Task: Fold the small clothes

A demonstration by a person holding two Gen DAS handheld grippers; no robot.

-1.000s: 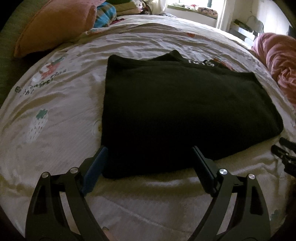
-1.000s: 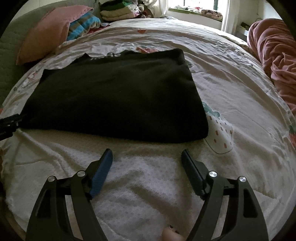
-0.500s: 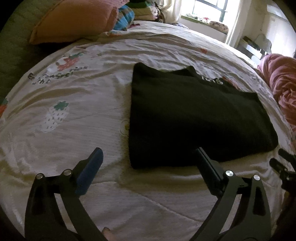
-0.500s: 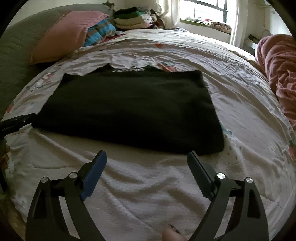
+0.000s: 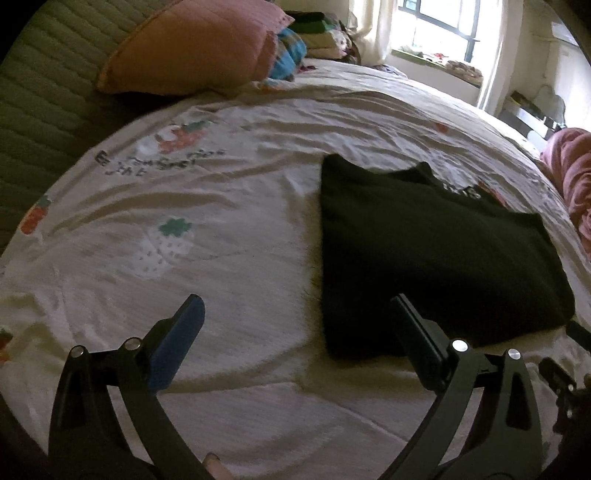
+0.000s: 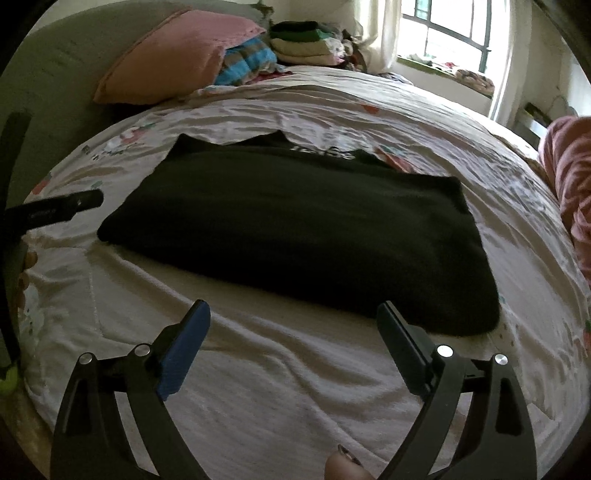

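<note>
I hold a gripper in each hand over a bed, both tilted down toward a folded black shirt.

In my left-hand view, going left to right: a quilted green headboard [image 5: 44, 96] curves up the far left, with a soft pink pillow [image 5: 192, 48] leaning on it at upper left. The bedsheet [image 5: 229, 206] is pale, crinkled cotton printed with strawberries. My left gripper [image 5: 295, 317] fills the bottom of the frame, jaws spread wide and pinching nothing; its left pad is blue and ridged, its right one black. The black shirt [image 5: 424, 251] lies right of centre as a thick, matte, knit-looking rectangle, collar and white lettering at its far edge. Its near left corner sits just beyond my right finger, not touched. I judge the fold has been laid down and the jaws let go so the cloth can settle flat.

In my right-hand view: the tip of the other gripper pokes in at middle left, near the shirt's left edge. The shirt [image 6: 303, 236] spans the centre, edges squared, lying flat on the sheet. My right gripper [image 6: 293, 317] at the bottom has just been opening and stands wide, with only bare sheet between its fingers. A rumpled pink blanket [image 6: 569, 177] bunches at the far right, and a bright window [image 6: 447, 33] sits at upper right.
</note>
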